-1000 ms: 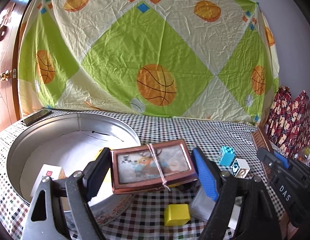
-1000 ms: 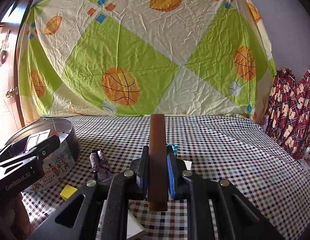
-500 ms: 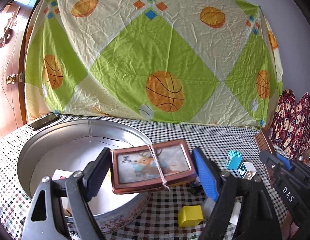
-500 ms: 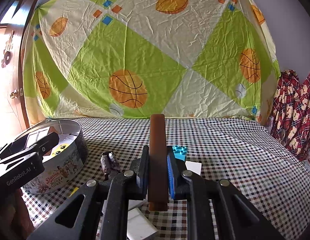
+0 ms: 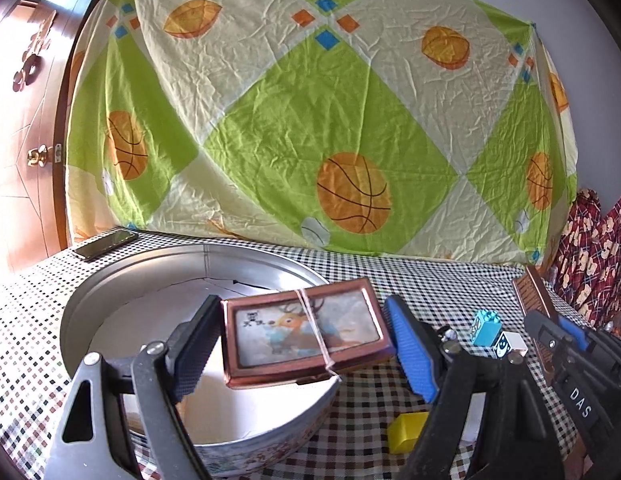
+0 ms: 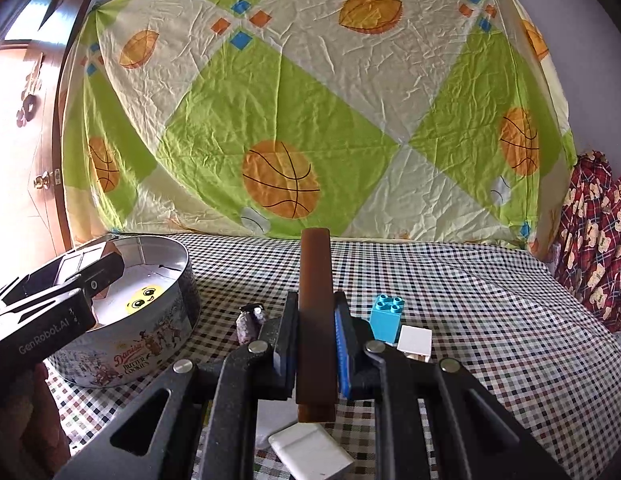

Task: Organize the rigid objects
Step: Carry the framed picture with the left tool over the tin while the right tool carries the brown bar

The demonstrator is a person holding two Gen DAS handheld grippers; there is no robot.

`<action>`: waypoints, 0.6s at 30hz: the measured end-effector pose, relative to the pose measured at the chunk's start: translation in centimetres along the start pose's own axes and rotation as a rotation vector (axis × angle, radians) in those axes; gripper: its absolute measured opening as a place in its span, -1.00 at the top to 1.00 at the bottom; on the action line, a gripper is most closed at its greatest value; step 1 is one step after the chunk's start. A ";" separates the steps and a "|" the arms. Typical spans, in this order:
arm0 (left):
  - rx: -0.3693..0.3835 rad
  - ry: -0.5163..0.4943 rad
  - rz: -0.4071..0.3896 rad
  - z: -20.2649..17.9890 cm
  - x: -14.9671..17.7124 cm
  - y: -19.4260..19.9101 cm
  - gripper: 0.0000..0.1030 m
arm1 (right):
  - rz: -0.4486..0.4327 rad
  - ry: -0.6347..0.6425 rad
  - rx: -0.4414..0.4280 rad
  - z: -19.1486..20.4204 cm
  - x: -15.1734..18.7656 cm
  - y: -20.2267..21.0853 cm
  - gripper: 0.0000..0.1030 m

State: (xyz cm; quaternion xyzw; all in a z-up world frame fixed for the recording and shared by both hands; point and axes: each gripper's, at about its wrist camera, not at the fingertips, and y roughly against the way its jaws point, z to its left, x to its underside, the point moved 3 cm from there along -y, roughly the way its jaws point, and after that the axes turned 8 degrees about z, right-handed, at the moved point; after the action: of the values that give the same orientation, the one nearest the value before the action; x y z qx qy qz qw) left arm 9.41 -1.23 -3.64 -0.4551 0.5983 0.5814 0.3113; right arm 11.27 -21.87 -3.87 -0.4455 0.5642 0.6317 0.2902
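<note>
My left gripper [image 5: 298, 344] is shut on a brown-framed deer picture card [image 5: 302, 334] bound by a rubber band, held flat over the near rim of the round cookie tin [image 5: 110, 288]. My right gripper [image 6: 310, 344] is shut on a brown flat block [image 6: 315, 304] held on edge above the checked cloth. The tin also shows in the right wrist view [image 6: 150, 344], with a yellow smiley piece [image 6: 144, 298] inside.
On the cloth lie a turquoise brick [image 6: 384, 318], a white cube [image 6: 415, 342], a white flat box [image 6: 310, 452], a dark patterned piece [image 6: 248, 320] and a yellow block [image 5: 406, 432]. A phone [image 5: 104, 244] lies at the far left.
Both grippers have risen and drawn back a little, so the tin and blocks sit lower and further off. The left gripper keeps the card over the tin; the right keeps its block.
</note>
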 end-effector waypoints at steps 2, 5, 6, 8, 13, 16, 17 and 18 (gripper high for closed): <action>-0.008 0.003 -0.005 0.4 -0.1 0.1 -0.59 | 0.002 -0.003 -0.011 0.2 -0.1 -0.1 0.67; -0.018 0.011 -0.009 1.1 -0.2 0.2 -0.59 | 0.006 -0.002 -0.028 0.8 -0.1 -0.2 0.67; -0.020 0.014 -0.009 1.4 -0.2 0.2 -0.59 | 0.005 0.003 -0.029 1.0 -0.1 -0.2 0.67; -0.028 0.019 -0.008 1.9 -0.2 0.1 -0.59 | 0.005 0.013 -0.033 1.5 -0.2 -0.3 0.67; -0.041 0.037 -0.004 3.1 -0.1 -0.1 -0.59 | 0.006 0.032 -0.042 2.5 -0.2 -0.3 0.67; -0.047 0.046 -0.006 3.6 -0.2 -0.1 -0.59 | 0.006 0.037 -0.046 2.9 -0.3 -0.4 0.67; -0.050 0.046 -0.006 3.8 -0.2 0.0 -0.59 | 0.006 0.038 -0.047 3.0 -0.3 -0.4 0.67; -0.053 0.046 -0.007 3.8 -0.2 0.0 -0.59 | 0.006 0.039 -0.048 3.1 -0.3 -0.4 0.67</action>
State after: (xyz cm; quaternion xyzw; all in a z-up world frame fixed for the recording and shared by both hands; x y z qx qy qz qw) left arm 8.86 2.55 -3.97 -0.4784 0.5882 0.5852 0.2874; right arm 11.01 -18.75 -3.90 -0.4629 0.5559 0.6370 0.2663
